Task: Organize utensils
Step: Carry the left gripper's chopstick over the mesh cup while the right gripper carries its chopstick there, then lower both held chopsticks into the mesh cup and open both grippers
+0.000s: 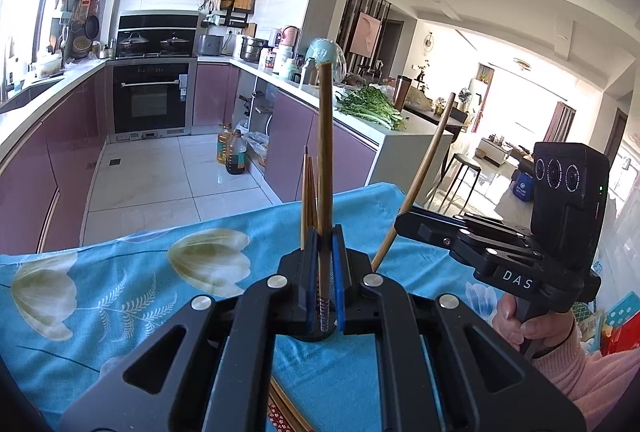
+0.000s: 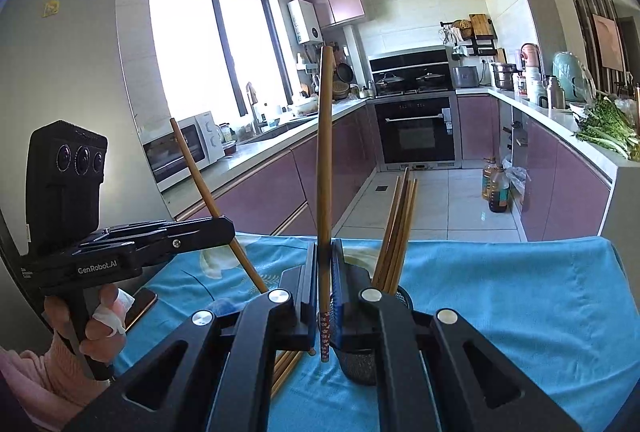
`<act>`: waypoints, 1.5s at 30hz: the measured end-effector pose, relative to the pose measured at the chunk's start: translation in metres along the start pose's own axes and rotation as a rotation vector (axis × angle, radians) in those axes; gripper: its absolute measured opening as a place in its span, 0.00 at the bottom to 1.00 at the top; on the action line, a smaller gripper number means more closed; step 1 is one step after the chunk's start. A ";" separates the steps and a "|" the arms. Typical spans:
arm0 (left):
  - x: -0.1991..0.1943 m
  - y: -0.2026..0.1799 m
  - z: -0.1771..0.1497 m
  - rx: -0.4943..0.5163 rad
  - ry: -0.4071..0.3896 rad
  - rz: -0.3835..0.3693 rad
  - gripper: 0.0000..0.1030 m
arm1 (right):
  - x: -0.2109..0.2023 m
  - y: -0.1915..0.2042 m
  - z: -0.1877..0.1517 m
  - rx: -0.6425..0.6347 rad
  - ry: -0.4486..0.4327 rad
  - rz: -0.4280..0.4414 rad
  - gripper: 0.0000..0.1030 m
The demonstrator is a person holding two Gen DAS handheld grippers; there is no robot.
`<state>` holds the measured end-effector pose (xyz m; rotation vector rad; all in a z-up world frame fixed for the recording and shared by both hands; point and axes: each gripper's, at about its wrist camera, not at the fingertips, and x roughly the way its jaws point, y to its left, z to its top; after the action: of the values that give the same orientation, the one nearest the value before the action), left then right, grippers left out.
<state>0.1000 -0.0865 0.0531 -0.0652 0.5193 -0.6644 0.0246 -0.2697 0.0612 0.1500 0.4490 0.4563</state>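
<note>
My left gripper (image 1: 325,264) is shut on a wooden chopstick (image 1: 325,159) held upright over a black mesh holder (image 1: 316,336), in which several chopsticks (image 1: 309,191) stand. My right gripper (image 2: 325,288) is shut on another chopstick (image 2: 324,151), also upright, just left of the mesh holder (image 2: 360,364) with its bundle of chopsticks (image 2: 396,232). In the left wrist view the right gripper (image 1: 404,216) shows at the right with its chopstick (image 1: 424,167) tilted. In the right wrist view the left gripper (image 2: 228,228) shows at the left with its chopstick (image 2: 208,191) tilted. More chopsticks (image 2: 286,368) lie flat on the cloth.
A blue flowered cloth (image 1: 120,292) covers the table. A phone (image 2: 140,306) lies on it at the left. Beyond are purple kitchen cabinets (image 2: 568,183), an oven (image 1: 150,97), oil bottles on the floor (image 1: 231,151) and greens on the counter (image 1: 368,103).
</note>
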 end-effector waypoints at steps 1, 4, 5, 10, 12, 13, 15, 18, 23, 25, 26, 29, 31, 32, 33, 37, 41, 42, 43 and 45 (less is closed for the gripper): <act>0.000 -0.001 0.001 0.003 -0.002 0.001 0.07 | 0.000 0.000 0.001 -0.002 -0.001 0.000 0.05; 0.000 -0.004 0.004 0.012 -0.005 0.001 0.07 | -0.002 -0.001 0.002 -0.008 -0.006 0.001 0.05; 0.000 -0.005 0.004 0.014 -0.007 0.001 0.07 | -0.003 0.000 0.002 -0.010 -0.007 0.001 0.05; 0.000 -0.008 0.006 0.022 -0.013 0.001 0.07 | -0.003 0.000 0.006 -0.015 -0.011 0.000 0.05; 0.001 -0.007 0.007 0.024 -0.013 0.001 0.07 | -0.002 -0.001 0.007 -0.016 -0.011 0.000 0.05; 0.001 -0.007 0.008 0.024 -0.014 0.001 0.07 | -0.002 -0.001 0.008 -0.017 -0.011 0.000 0.05; 0.001 -0.008 0.008 0.024 -0.014 0.002 0.07 | -0.001 -0.001 0.008 -0.017 -0.012 0.000 0.05; 0.001 -0.009 0.010 0.027 -0.018 0.001 0.07 | -0.001 -0.001 0.008 -0.019 -0.013 -0.001 0.05; 0.002 -0.012 0.014 0.039 -0.026 0.004 0.07 | -0.001 -0.001 0.012 -0.022 -0.018 -0.007 0.05; 0.004 -0.014 0.015 0.043 -0.027 0.005 0.07 | -0.001 -0.002 0.013 -0.024 -0.020 -0.010 0.05; 0.004 -0.014 0.016 0.044 -0.027 0.005 0.07 | -0.001 -0.002 0.013 -0.024 -0.021 -0.011 0.05; 0.005 -0.015 0.017 0.049 -0.029 0.005 0.07 | 0.001 -0.001 0.015 -0.028 -0.022 -0.019 0.05; 0.006 -0.015 0.017 0.050 -0.030 0.009 0.07 | 0.004 0.000 0.017 -0.028 -0.022 -0.023 0.05; 0.006 -0.016 0.016 0.050 -0.030 0.010 0.07 | 0.005 0.000 0.017 -0.029 -0.022 -0.025 0.05; 0.006 -0.016 0.016 0.051 -0.030 0.010 0.07 | 0.005 0.000 0.018 -0.029 -0.022 -0.028 0.05; 0.008 -0.016 0.016 0.054 -0.026 0.013 0.07 | 0.007 0.002 0.017 -0.026 -0.019 -0.036 0.05; 0.012 -0.019 0.015 0.057 -0.017 0.015 0.07 | 0.013 0.004 0.016 -0.023 -0.010 -0.043 0.05; 0.012 -0.018 0.015 0.058 -0.015 0.015 0.07 | 0.015 0.004 0.016 -0.022 -0.006 -0.046 0.05; 0.013 -0.019 0.015 0.059 -0.011 0.016 0.07 | 0.017 0.004 0.015 -0.022 -0.003 -0.048 0.05; 0.016 -0.020 0.014 0.063 -0.003 0.018 0.07 | 0.020 0.004 0.015 -0.018 0.003 -0.053 0.05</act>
<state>0.1057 -0.1132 0.0622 -0.0023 0.4956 -0.6623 0.0457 -0.2580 0.0674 0.1193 0.4505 0.4082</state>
